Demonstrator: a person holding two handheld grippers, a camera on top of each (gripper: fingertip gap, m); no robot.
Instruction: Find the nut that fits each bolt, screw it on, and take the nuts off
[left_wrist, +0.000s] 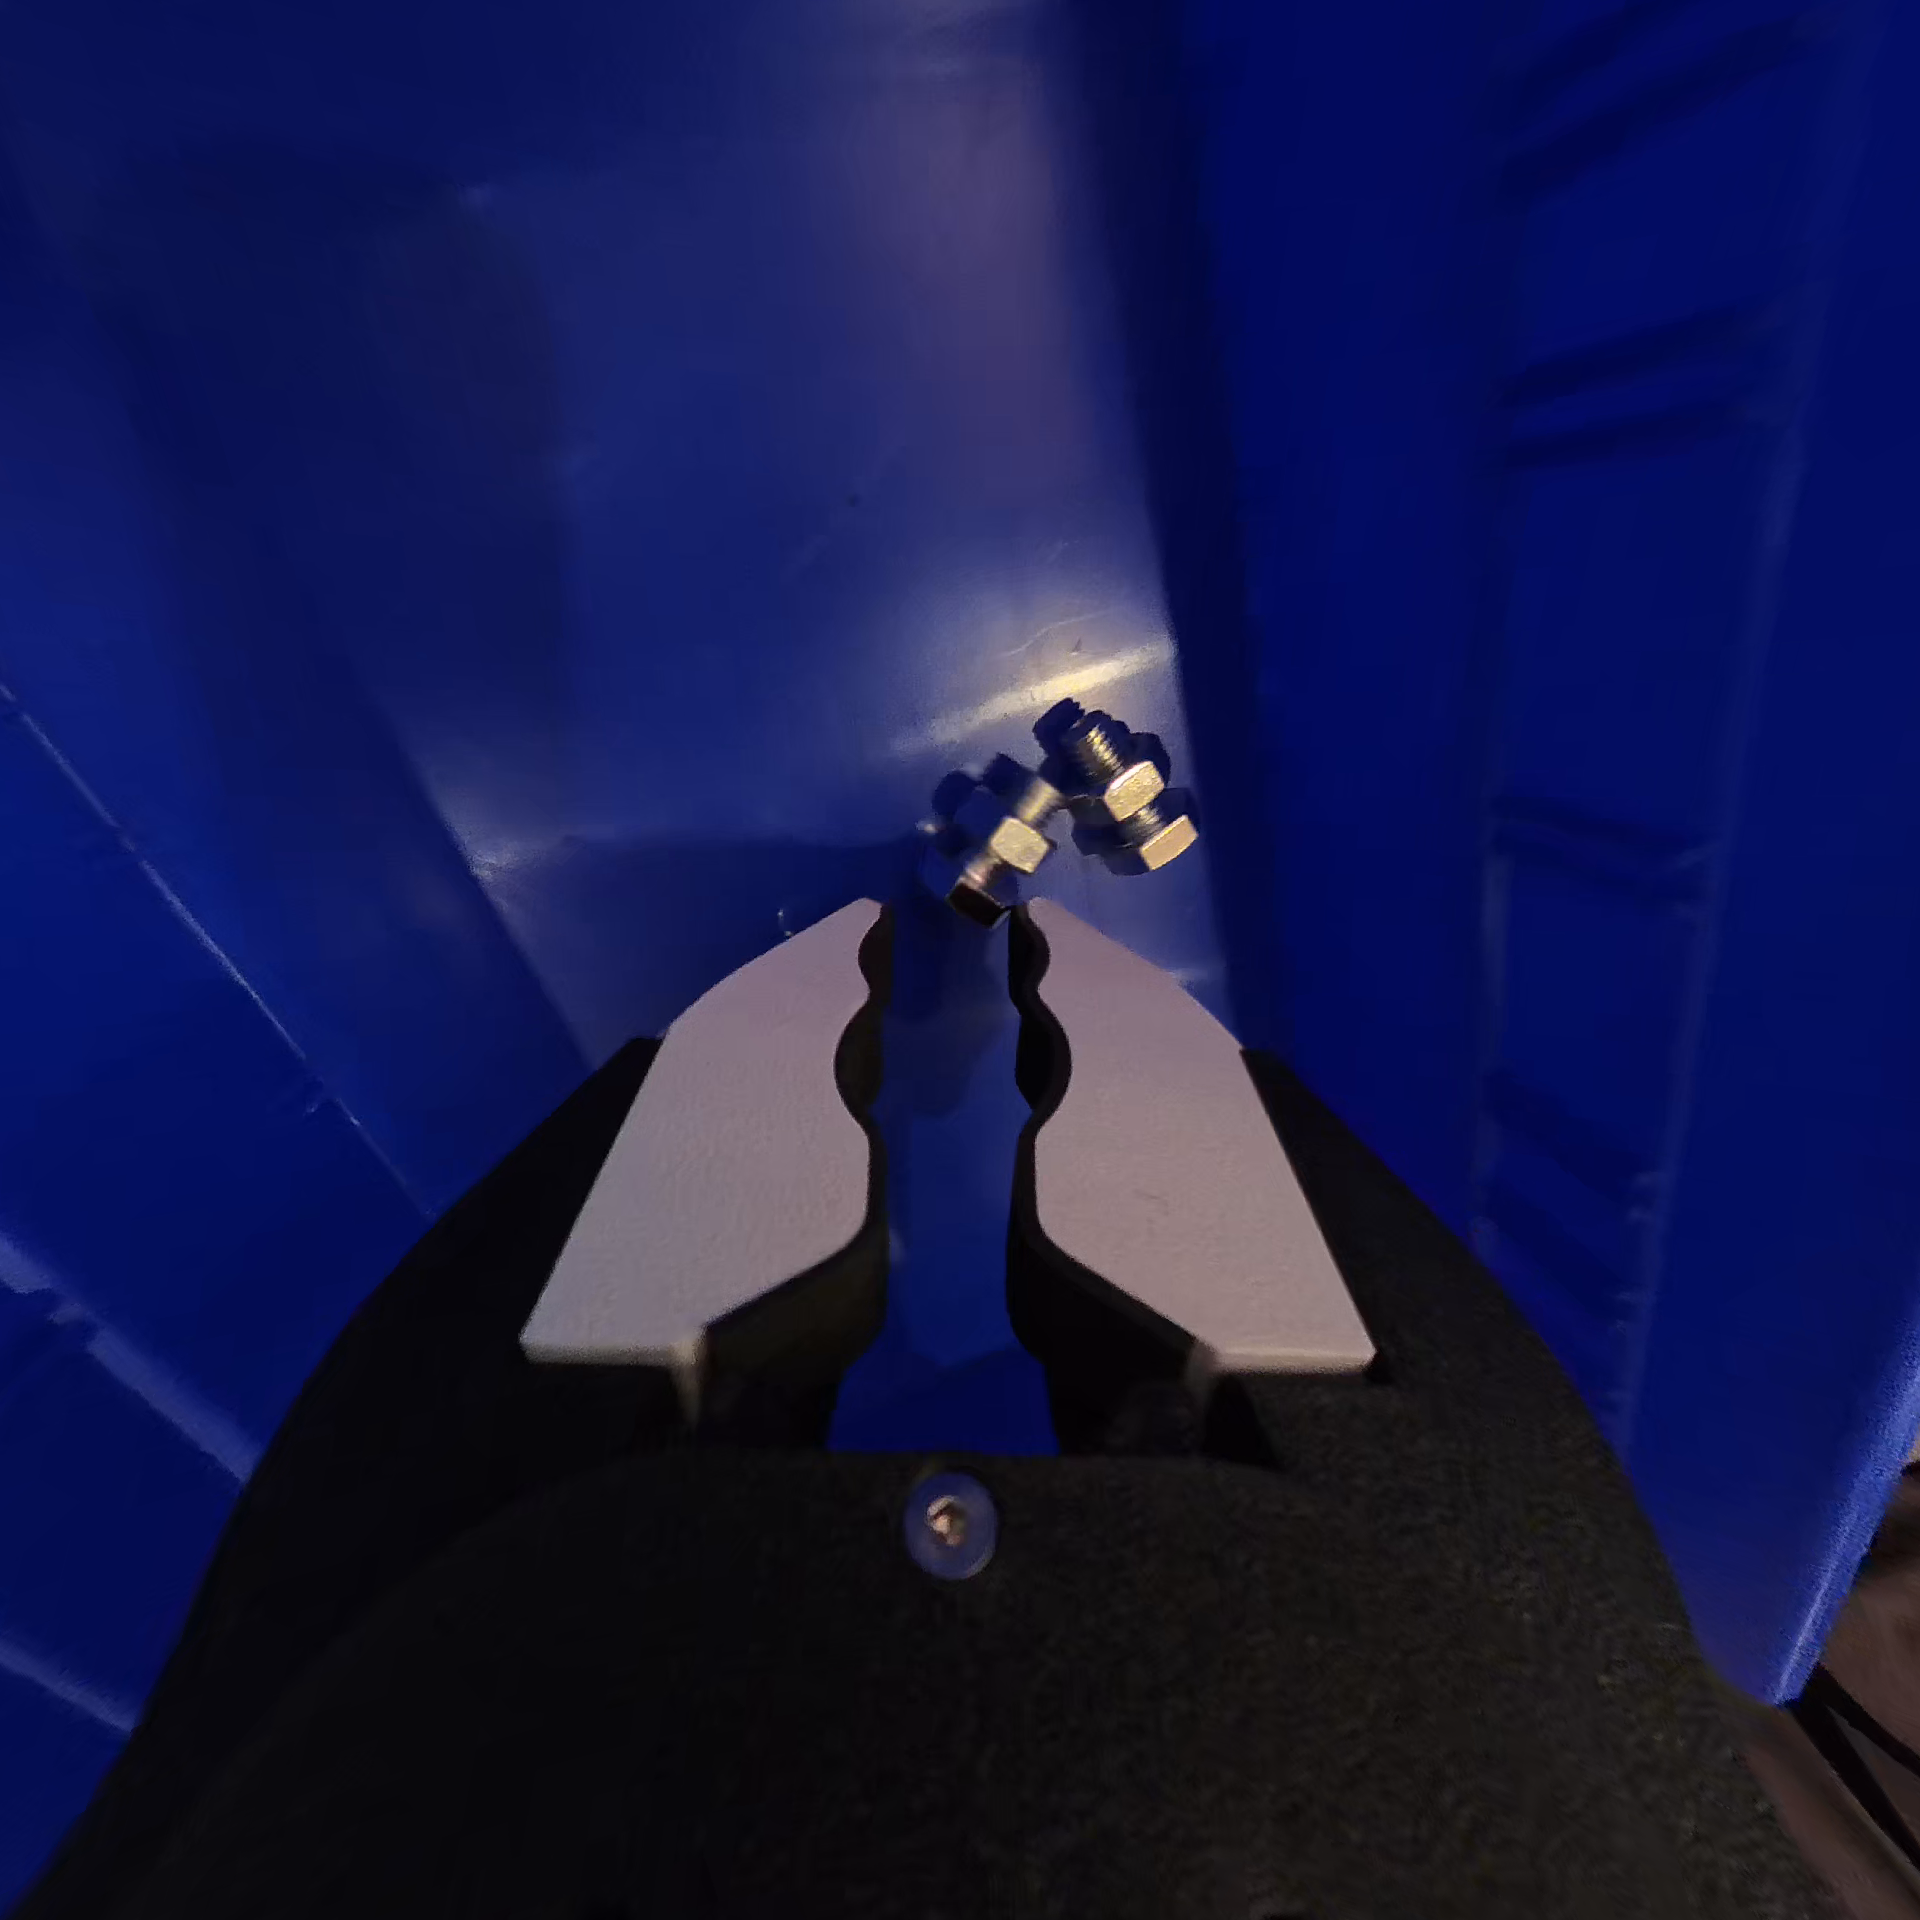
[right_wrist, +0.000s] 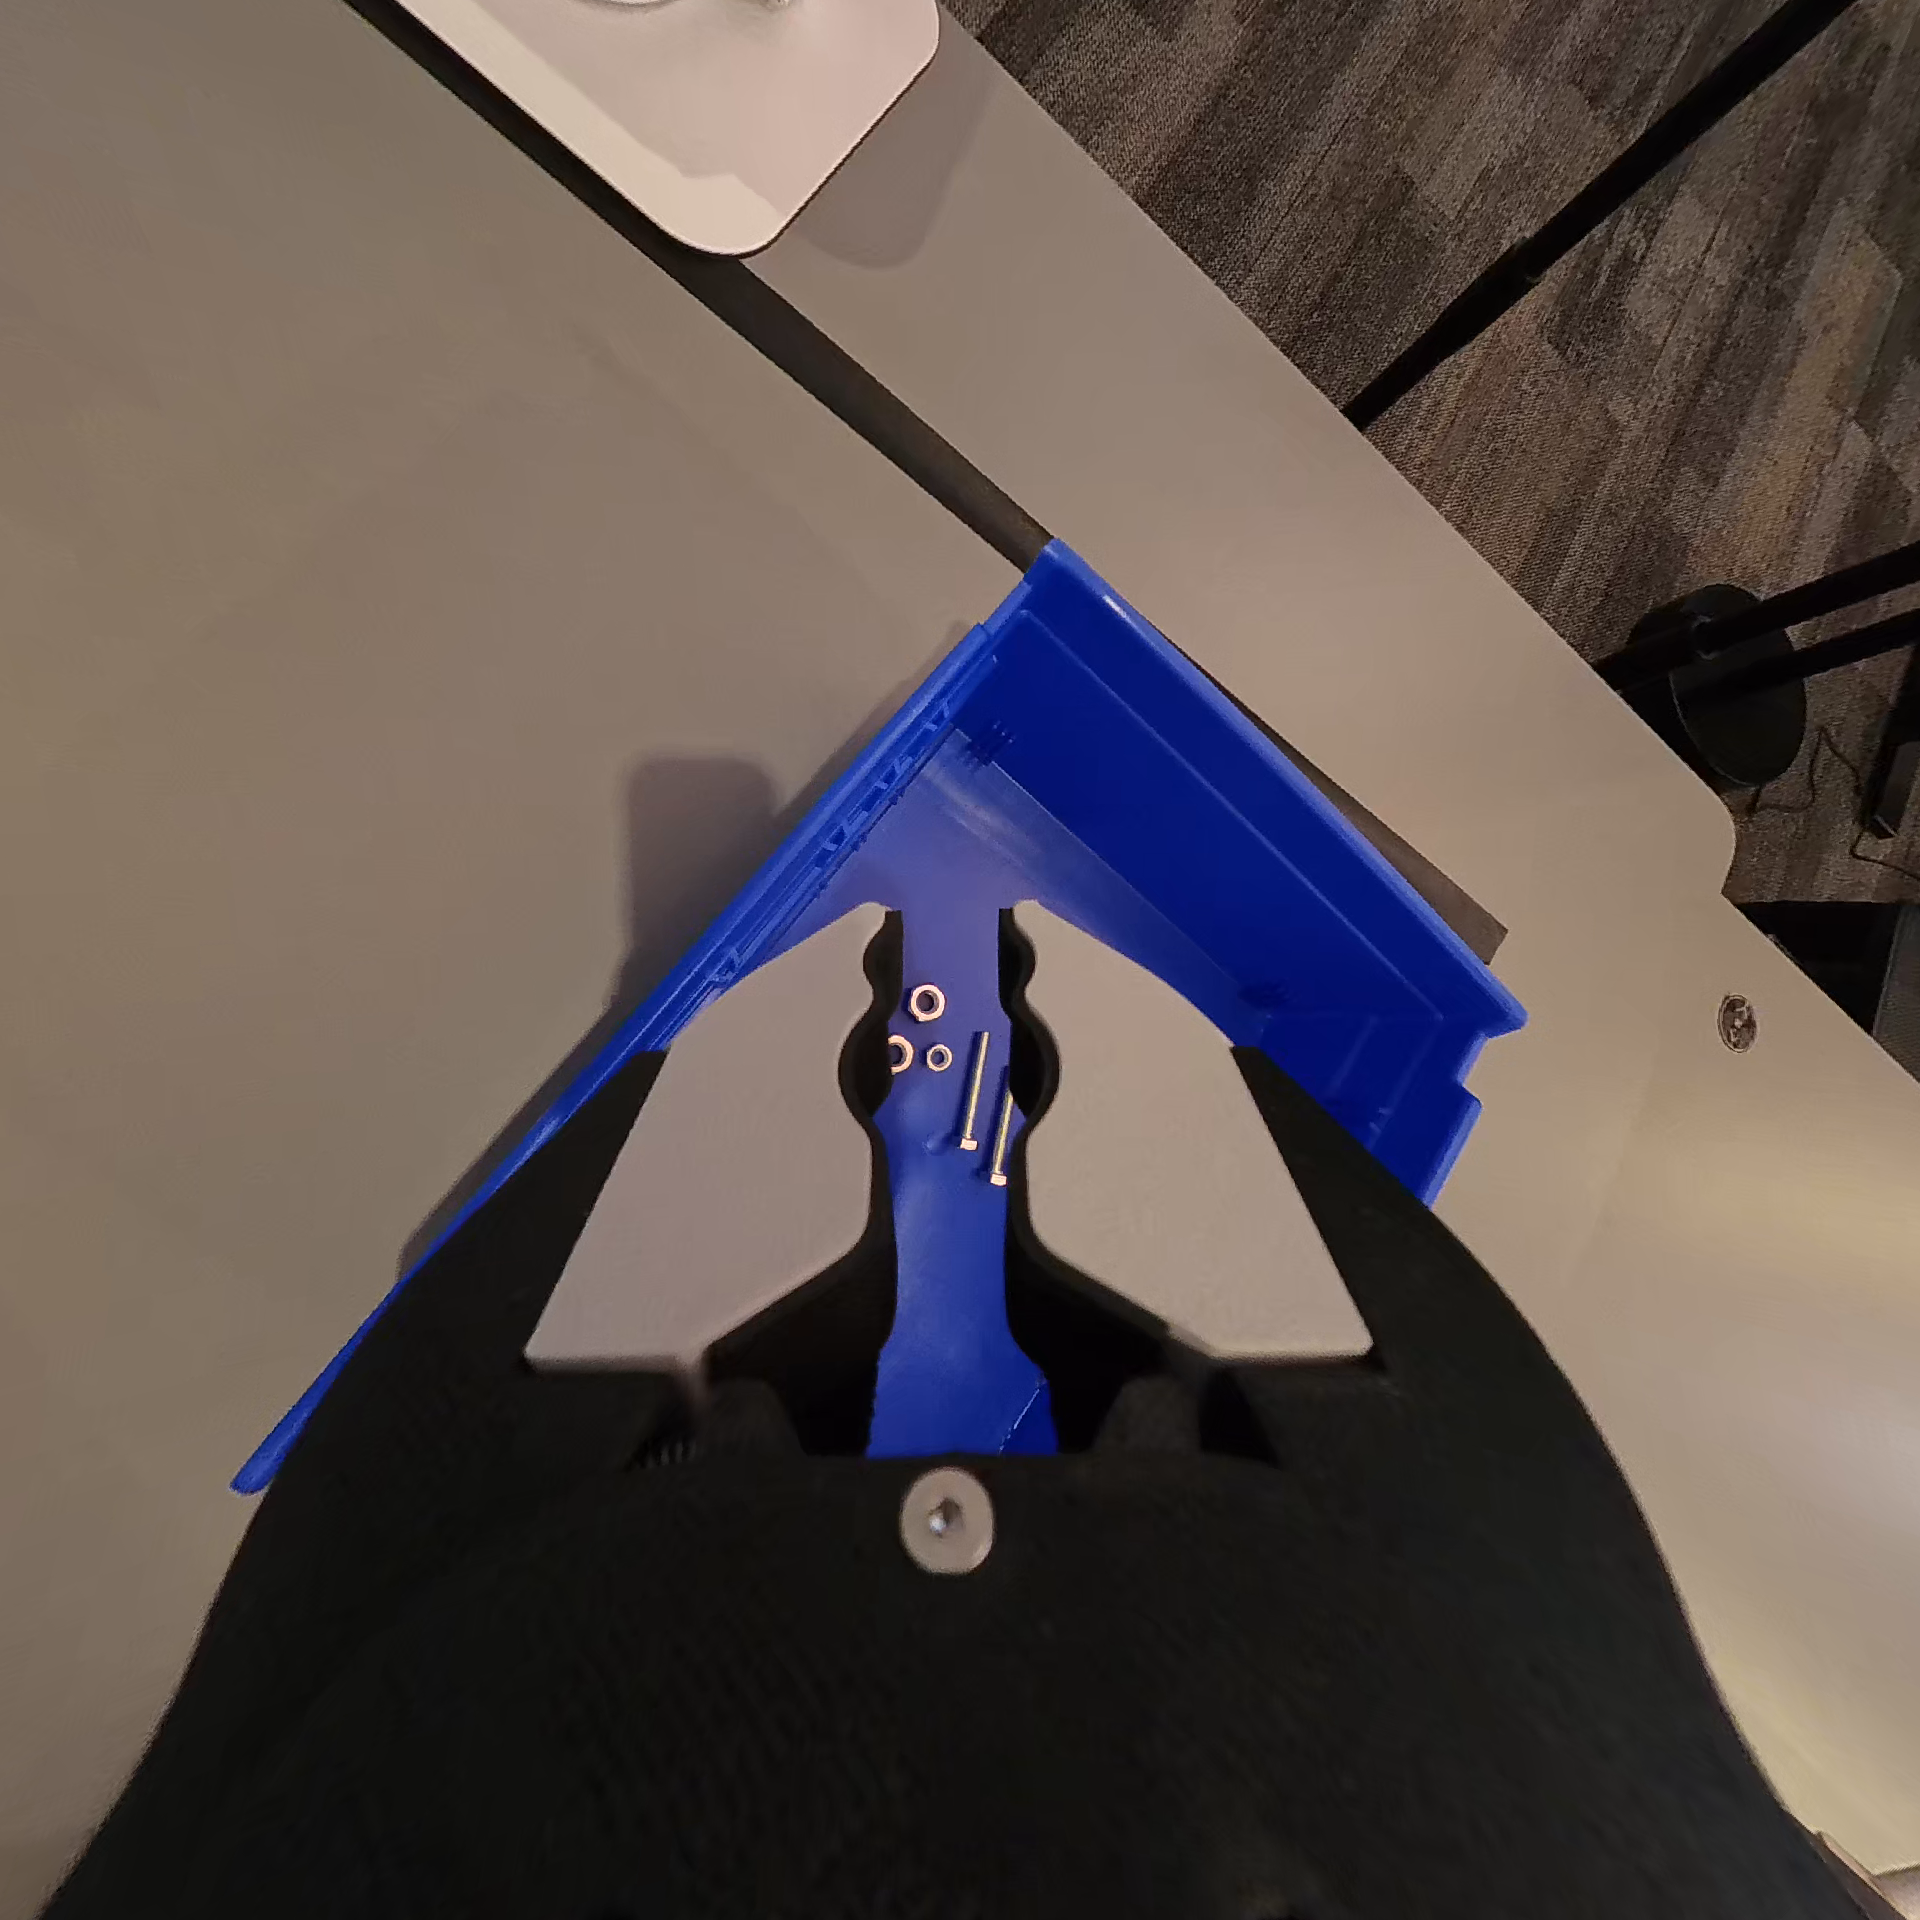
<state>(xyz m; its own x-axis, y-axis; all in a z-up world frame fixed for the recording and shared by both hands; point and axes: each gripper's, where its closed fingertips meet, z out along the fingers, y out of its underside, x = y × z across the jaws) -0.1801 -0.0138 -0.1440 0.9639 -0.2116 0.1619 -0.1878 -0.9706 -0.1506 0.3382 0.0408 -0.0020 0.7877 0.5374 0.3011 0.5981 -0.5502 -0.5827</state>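
**Both grippers over the blue bin, nothing grabbed yet**

Biggest first: grey table (right_wrist: 416, 623) filling most of the right wrist view, with a pale flat slab (right_wrist: 717, 114) at top centre and dark carpet (right_wrist: 1507, 208) in the upper right. Blue plastic bin (right_wrist: 1195, 831) sitting mid-frame, corner pointing up. Same bin's inner wall (left_wrist: 520, 520) all around in the left wrist view.

Right gripper (right_wrist: 948, 914) up above the bin, fingers parted, holding nothing. Through the gap, on the bin floor: two long bolts (right_wrist: 982, 1101) side by side, three loose nuts (right_wrist: 925, 1003) just to their left.

Left gripper (left_wrist: 948, 914) down inside the bin, fingers slightly apart, empty. Just past the tips, centre frame: a short bolt with a nut on it (left_wrist: 997, 847), touching a second short bolt, also nutted (left_wrist: 1127, 795).

Possible trouble, only guessing: the touching pair sits tight against the corner, so closing here might catch both, or flick one away off the right finger. Pretty dim in there too, easy to misjudge depth.
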